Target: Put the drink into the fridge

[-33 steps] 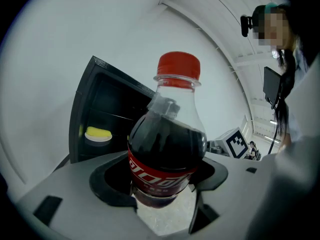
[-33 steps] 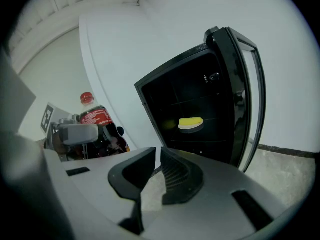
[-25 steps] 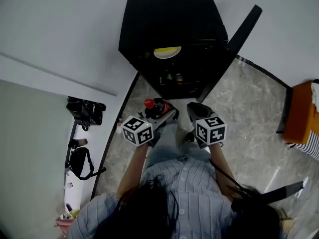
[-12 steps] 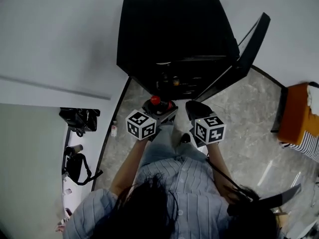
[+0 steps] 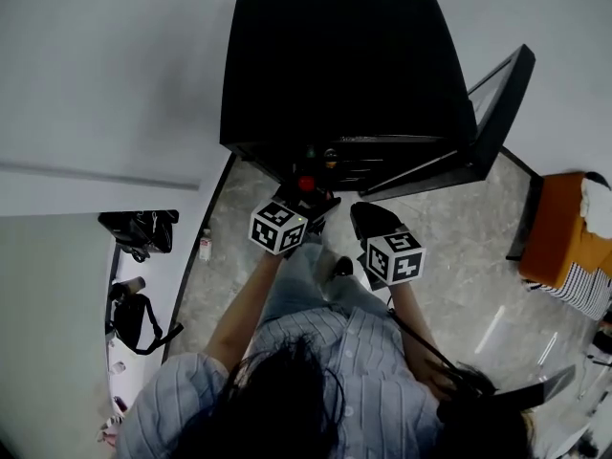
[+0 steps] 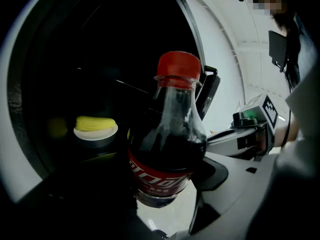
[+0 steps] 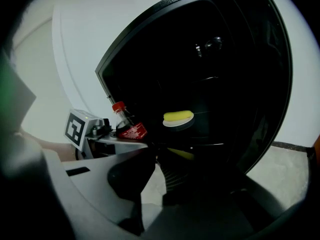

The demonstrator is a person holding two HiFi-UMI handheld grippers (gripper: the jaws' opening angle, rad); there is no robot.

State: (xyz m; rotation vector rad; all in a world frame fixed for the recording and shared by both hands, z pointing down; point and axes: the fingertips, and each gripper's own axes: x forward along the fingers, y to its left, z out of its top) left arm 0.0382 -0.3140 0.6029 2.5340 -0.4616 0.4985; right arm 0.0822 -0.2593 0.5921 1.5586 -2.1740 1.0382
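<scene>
A cola bottle [image 6: 167, 149] with a red cap and red label stands upright between the jaws of my left gripper [image 6: 161, 196], which grips its lower body. In the head view its cap [image 5: 306, 184] shows at the front edge of the open black fridge [image 5: 344, 55], just ahead of the left gripper [image 5: 308, 197]. The right gripper view shows the bottle [image 7: 127, 126] at the fridge opening. My right gripper [image 5: 368, 220] is beside it, slightly further back; its jaws [image 7: 165, 184] stand open with nothing between them.
The fridge door [image 5: 497, 113] stands open to the right. Inside, a white plate with something yellow [image 6: 95, 126] sits on a shelf, and small items are on a lower shelf. An orange seat [image 5: 559, 237] is at the right. Bags [image 5: 139, 228] lie along the left wall.
Both grippers have moved forward to the fridge. The bottle's cap, earlier well short of the fridge, now sits at its front edge. The plate inside is now hidden from the head view.
</scene>
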